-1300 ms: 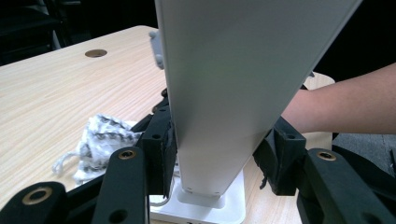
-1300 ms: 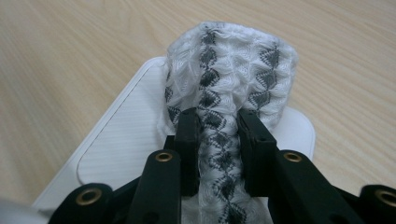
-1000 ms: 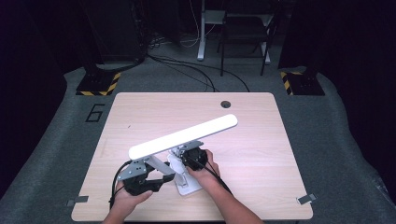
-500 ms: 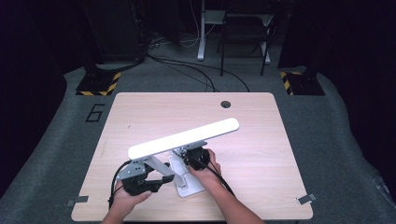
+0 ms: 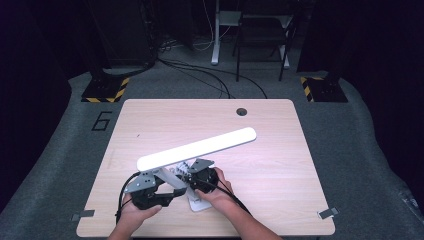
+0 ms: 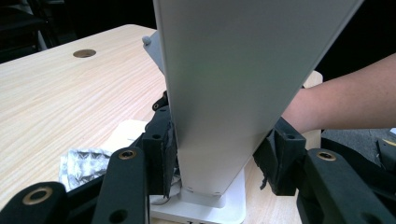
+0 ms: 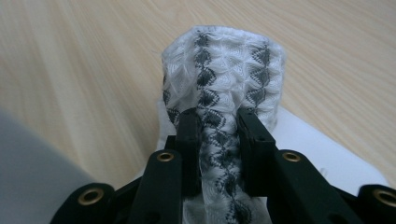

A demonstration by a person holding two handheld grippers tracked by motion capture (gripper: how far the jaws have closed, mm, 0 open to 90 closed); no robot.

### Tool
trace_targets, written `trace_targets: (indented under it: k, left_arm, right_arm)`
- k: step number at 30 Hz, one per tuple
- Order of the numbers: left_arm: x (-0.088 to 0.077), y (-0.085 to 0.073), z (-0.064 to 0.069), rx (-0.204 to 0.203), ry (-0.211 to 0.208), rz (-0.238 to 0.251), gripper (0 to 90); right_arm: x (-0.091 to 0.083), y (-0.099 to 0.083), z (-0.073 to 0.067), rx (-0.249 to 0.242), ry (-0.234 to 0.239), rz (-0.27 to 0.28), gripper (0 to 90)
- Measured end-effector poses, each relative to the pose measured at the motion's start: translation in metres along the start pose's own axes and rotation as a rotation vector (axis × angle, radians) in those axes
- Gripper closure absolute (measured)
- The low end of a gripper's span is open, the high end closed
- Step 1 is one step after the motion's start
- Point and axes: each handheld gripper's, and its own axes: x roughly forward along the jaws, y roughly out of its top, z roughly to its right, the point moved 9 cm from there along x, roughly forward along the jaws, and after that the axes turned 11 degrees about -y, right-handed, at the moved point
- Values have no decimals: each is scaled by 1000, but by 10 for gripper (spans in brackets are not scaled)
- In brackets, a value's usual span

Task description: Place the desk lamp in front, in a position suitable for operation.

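The right tool (image 7: 217,135) is pinching a white-and-black patterned cloth (image 7: 224,79) over the lamp's base (image 6: 205,205), seemingly to wipe it. The left tool (image 6: 219,154) is clamping the lamp's arm (image 6: 233,93), steadying the lamp on the counter (image 5: 280,150).

black claws (image 6: 219,163) with brass-ringed screw holes, grey three-cornered top plates, trailing black cables
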Motion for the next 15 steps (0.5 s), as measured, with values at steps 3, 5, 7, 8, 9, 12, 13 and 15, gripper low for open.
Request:
trace_targets:
  k: [3, 5, 7, 8, 9, 12, 13, 15]
  left_arm:
    - [0, 0, 0, 3, -1, -2, 527]
    - [0, 0, 0, 2, -1, -1, 527]
    - [0, 0, 0, 3, -2, 0, 527]
    - [0, 0, 0, 4, -2, 0, 527]
    - [0, 0, 0, 3, -2, 0, 527]
    - [0, 0, 0, 3, -4, 2, 527]
    - [0, 0, 0, 4, -4, 1, 527]
    - [0, 0, 0, 4, -4, 2, 527]
  right_arm:
    - [3, -1, 4, -21, -33, 4, 727]
    - [4, -1, 9, -7, -51, 1, 728]
    - [7, -3, 18, 27, -63, -9, 728]
    - [8, -3, 21, 33, -61, -7, 729]
    - [8, -3, 23, 58, -62, -10, 729]
    - [10, -4, 31, 78, -80, -15, 729]
    - [12, -5, 35, 73, -110, -30, 730]
    - [13, -5, 37, 70, -118, -30, 729]
